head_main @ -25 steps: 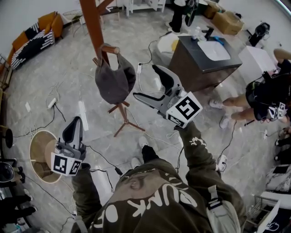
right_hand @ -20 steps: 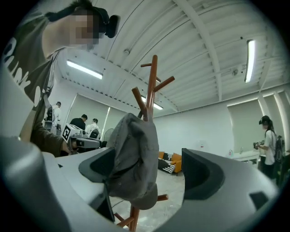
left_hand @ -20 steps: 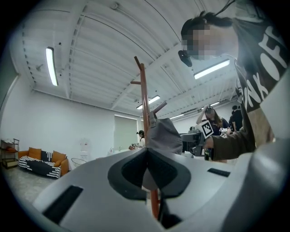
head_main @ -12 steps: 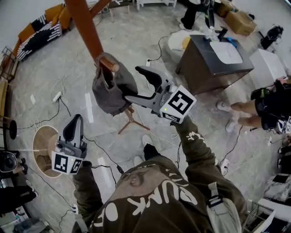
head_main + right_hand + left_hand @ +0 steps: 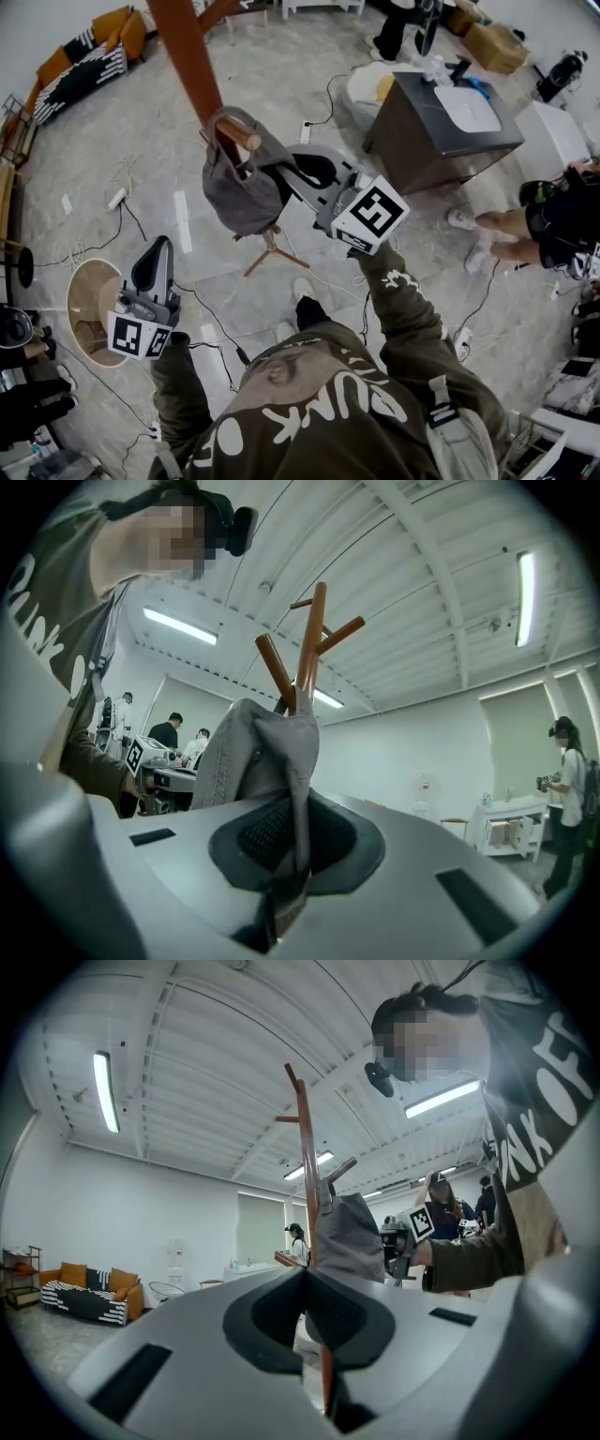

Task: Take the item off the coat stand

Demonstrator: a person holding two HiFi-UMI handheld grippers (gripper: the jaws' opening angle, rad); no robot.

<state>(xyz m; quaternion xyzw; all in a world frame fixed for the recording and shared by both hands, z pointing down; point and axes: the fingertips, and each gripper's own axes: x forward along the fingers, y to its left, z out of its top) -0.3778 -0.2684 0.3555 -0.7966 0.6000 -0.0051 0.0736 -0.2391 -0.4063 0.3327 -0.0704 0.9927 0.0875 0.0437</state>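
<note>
A grey cap (image 5: 239, 187) hangs from a peg (image 5: 239, 131) of the brown wooden coat stand (image 5: 187, 56) at the upper middle of the head view. My right gripper (image 5: 281, 173) is at the cap's right side, its jaws closing on a fold of the grey cloth, which the pads pinch. In the right gripper view the cap (image 5: 258, 752) rises from between the jaws (image 5: 291, 855) up to the stand (image 5: 309, 639). My left gripper (image 5: 157, 253) hangs low at the left, shut and holding nothing; its own view shows the jaws (image 5: 305, 1279) together, with the cap (image 5: 352, 1237) beyond.
The stand's feet (image 5: 272, 253) rest on a grey tiled floor strewn with cables. A dark cabinet with a white top (image 5: 441, 122) stands at the upper right, with people (image 5: 553, 216) beside it. A round wicker basket (image 5: 89, 314) sits at the left, an orange sofa (image 5: 84, 52) far left.
The right gripper moved left up to the cap with open jaws, then shut them on the cap's cloth. The left gripper stayed put.
</note>
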